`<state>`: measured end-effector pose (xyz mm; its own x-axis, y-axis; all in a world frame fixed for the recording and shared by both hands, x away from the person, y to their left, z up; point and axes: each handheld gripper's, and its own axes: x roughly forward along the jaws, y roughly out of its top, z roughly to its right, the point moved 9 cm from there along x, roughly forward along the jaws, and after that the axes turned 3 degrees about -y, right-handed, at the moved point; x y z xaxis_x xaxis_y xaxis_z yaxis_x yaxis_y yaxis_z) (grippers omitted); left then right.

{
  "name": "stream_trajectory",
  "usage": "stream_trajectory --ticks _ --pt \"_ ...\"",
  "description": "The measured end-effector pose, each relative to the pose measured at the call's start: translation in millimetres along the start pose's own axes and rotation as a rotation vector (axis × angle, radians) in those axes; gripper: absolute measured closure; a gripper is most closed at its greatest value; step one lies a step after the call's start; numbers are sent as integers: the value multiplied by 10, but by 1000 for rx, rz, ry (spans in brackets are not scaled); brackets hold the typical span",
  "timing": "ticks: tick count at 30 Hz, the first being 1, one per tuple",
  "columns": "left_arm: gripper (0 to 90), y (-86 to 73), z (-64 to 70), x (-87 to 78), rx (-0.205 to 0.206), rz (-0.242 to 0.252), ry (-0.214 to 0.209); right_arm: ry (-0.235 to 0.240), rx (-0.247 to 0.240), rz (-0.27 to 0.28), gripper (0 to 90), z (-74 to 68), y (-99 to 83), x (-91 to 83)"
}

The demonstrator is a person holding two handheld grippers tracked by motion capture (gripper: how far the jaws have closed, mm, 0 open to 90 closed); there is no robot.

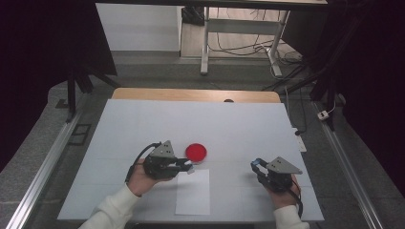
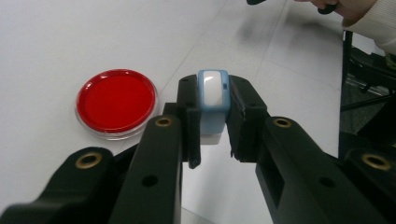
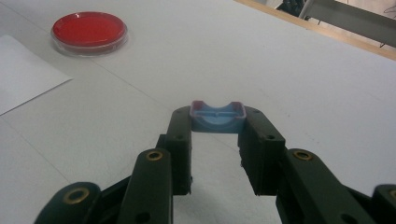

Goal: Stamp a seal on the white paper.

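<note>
White table (image 1: pixel 143 124): stamp (image 2: pixel 213 100) between left tool (image 2: pixel 213 122) jaws.

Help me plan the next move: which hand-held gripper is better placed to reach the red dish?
Left. The left hand-held gripper sits right beside the red dish, clamping a blue-and-white piece. The right hand-held gripper is farther off, holding a blue cap.

Black tongs (image 2: pixel 212 140), brass screws, white sleeves (image 1: pixel 112 210)

Lab recording bay, black curtains (image 1: pixel 377 71), white-covered table (image 1: pixel 143 124), floor cables (image 1: pixel 239 47), aluminium rails (image 1: pixel 47 162)
</note>
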<state>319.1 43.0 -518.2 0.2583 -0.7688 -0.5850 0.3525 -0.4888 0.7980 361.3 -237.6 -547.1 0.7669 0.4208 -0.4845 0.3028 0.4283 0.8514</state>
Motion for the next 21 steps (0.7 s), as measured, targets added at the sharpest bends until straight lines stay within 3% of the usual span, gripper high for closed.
stream_trajectory --ticks 21 --pt "758 -142 123 71 4 -12 -12 2 -3 3 657 -1 3 0"
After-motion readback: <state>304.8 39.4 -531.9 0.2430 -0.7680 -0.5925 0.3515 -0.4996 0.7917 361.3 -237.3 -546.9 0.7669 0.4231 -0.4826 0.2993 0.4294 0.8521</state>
